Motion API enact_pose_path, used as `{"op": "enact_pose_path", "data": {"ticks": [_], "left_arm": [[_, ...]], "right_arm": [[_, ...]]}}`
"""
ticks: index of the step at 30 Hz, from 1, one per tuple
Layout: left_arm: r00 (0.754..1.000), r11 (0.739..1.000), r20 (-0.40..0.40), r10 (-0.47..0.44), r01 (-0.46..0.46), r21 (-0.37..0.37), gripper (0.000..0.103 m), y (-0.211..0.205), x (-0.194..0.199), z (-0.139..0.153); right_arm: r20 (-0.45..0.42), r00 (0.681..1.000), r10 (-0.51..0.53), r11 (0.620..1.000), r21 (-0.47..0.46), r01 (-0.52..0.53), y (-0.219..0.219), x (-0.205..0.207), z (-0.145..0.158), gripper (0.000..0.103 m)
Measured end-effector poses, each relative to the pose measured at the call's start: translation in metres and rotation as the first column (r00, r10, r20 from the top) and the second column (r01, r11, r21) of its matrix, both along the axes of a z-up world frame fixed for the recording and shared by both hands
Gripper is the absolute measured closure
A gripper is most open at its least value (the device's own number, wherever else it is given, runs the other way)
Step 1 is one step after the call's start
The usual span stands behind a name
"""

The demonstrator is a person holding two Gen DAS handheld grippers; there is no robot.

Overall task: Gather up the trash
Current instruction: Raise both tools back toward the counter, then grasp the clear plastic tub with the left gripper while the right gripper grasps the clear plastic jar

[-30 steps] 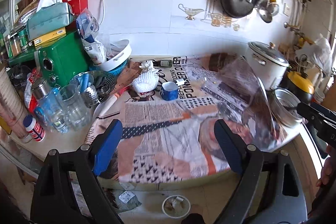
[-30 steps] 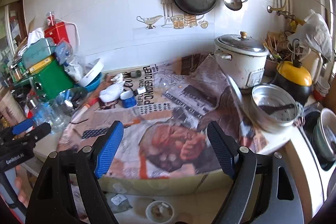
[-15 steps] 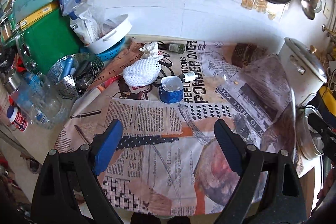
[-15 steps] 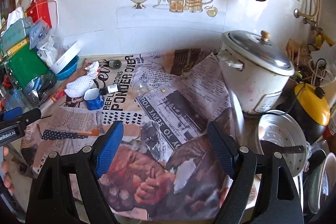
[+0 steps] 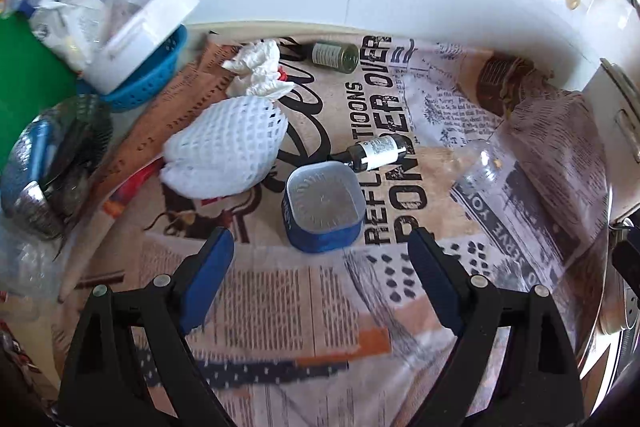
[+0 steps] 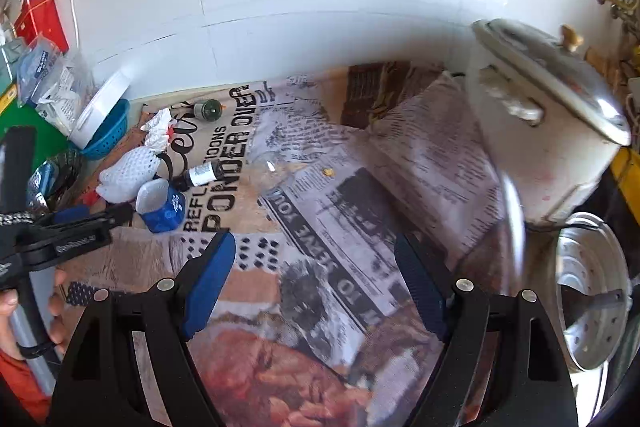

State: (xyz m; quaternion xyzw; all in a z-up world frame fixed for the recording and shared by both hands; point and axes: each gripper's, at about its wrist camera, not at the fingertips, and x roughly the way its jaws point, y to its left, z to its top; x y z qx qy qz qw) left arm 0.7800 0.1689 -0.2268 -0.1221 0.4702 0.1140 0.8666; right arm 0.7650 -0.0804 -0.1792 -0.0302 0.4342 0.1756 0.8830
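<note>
A blue empty cup lies on the newspaper-covered counter, just ahead of my open left gripper. Beside it are a white foam net, a crumpled tissue, a small dark bottle and a green can on its side. My right gripper is open and empty over the newspaper, to the right of the cup. A clear glass item lies ahead of it. The left gripper's fingers show at the left of the right wrist view.
A blue colander with a white tray, a metal strainer and a green box crowd the left. A white rice cooker and a steel steamer pan stand at the right. The wall is behind.
Both grippers have moved forward and lower over the counter. The left one has closed in on the blue cup; the right one is nearer the middle newspaper.
</note>
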Motion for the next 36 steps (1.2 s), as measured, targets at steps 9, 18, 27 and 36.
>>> {"op": "enact_pose_path", "data": {"ticks": [9, 18, 27, 36], "left_arm": [[0.997, 0.996, -0.033, -0.069, 0.067, -0.057, 0.014, 0.016, 0.034, -0.032], [0.996, 0.994, -0.05, -0.079, 0.075, -0.077, 0.014, 0.021, 0.048, -0.051], [0.997, 0.992, -0.036, -0.074, 0.07, -0.102, 0.037, 0.022, 0.052, -0.052], [0.996, 0.996, 0.028, -0.086, 0.086, 0.002, 0.037, -0.024, 0.008, -0.013]], "right_arm": [[-0.119, 0.993, 0.022, 0.999, 0.027, -0.019, 0.054, 0.091, -0.063, 0.024], [-0.246, 0.969, -0.004, 0.997, 0.075, 0.023, 0.071, 0.118, -0.103, 0.047], [-0.181, 0.983, -0.019, 0.996, 0.085, 0.035, 0.039, 0.082, -0.075, 0.047], [-0.146, 0.989, -0.001, 0.99, 0.14, 0.021, -0.005, 0.041, -0.047, 0.047]]}}
